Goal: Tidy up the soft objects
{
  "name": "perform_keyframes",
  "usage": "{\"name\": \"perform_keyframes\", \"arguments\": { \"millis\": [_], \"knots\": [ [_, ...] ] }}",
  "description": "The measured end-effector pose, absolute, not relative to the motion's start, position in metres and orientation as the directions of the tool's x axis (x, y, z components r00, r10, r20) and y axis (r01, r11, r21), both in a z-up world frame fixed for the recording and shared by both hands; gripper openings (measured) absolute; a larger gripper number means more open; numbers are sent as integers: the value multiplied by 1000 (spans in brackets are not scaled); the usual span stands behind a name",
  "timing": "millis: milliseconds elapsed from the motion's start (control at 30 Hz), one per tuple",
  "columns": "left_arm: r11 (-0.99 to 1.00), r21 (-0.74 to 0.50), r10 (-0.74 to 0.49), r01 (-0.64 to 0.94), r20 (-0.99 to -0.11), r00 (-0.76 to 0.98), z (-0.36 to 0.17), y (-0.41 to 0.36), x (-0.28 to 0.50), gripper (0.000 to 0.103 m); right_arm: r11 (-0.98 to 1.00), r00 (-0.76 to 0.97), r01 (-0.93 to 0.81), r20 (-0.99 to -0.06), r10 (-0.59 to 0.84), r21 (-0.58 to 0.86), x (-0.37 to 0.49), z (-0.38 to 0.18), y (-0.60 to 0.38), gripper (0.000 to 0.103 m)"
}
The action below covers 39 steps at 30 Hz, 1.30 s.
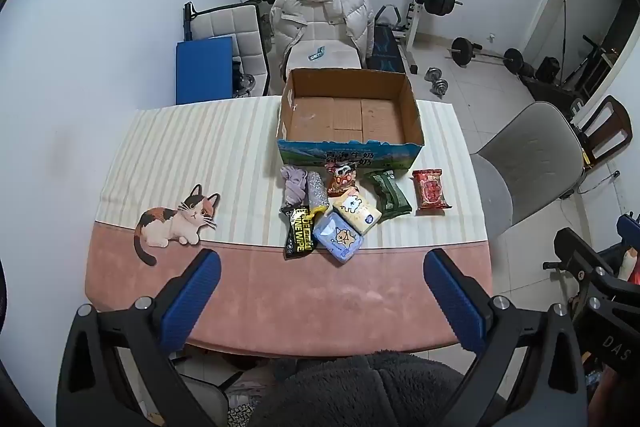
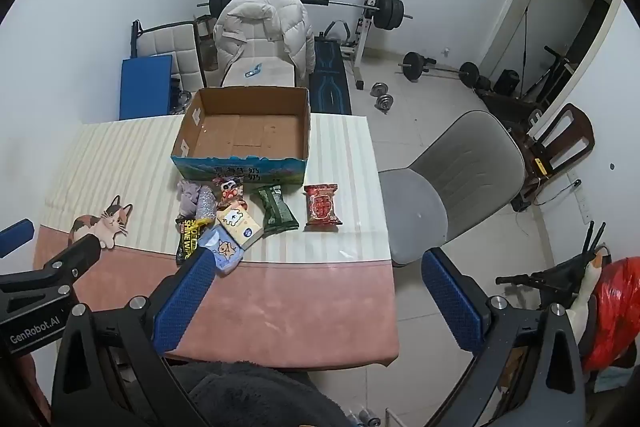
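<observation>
A cluster of soft packets, among them a blue tissue pack [image 1: 339, 239], a yellow tissue pack [image 1: 357, 211], a green pouch [image 1: 389, 191] and a red snack bag [image 1: 430, 189], lies on the table [image 1: 280, 291] just in front of the empty cardboard box [image 1: 348, 115]. Nearer the table's front edge, the left gripper [image 1: 322, 301] and right gripper [image 2: 320, 301] hang above it, both with jaws spread wide and holding nothing.

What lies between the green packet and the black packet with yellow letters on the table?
Two tissue packs: the yellow tissue pack and the blue tissue pack, between the green packet and the black packet. The left wrist view shows it best.
</observation>
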<state>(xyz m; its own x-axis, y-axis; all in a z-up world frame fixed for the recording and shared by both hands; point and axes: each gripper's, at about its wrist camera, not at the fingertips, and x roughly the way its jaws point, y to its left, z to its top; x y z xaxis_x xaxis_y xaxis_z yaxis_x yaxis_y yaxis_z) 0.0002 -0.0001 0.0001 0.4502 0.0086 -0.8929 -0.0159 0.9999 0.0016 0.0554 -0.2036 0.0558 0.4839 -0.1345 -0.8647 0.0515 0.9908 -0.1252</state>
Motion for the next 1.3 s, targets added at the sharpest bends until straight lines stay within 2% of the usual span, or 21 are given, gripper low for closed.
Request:
{"name": "perform_keyframes", "arguments": {
  "millis": [100, 133, 767, 1300],
  "knots": [
    [1000, 1, 10, -19, -892, 451, 0, 0, 1, 103, 991, 486, 45, -864, -132, -127, 55, 60, -212, 103],
    [1000, 2, 10, -18, -892, 453, 0, -1, 0, 103, 985, 491, 58, -854, -170, -163, 54, 59, -206, 103],
    [999, -32, -22, -17, -911, 411, -9, 9, -13, 103, 990, 464, 77, -875, -142, -120, 46, 56, -204, 103],
    [999, -40, -26, -23, -896, 443, -1, 16, -20, 103, 989, 484, 78, -863, -145, -122, 37, 63, -201, 103]
  ]
}}
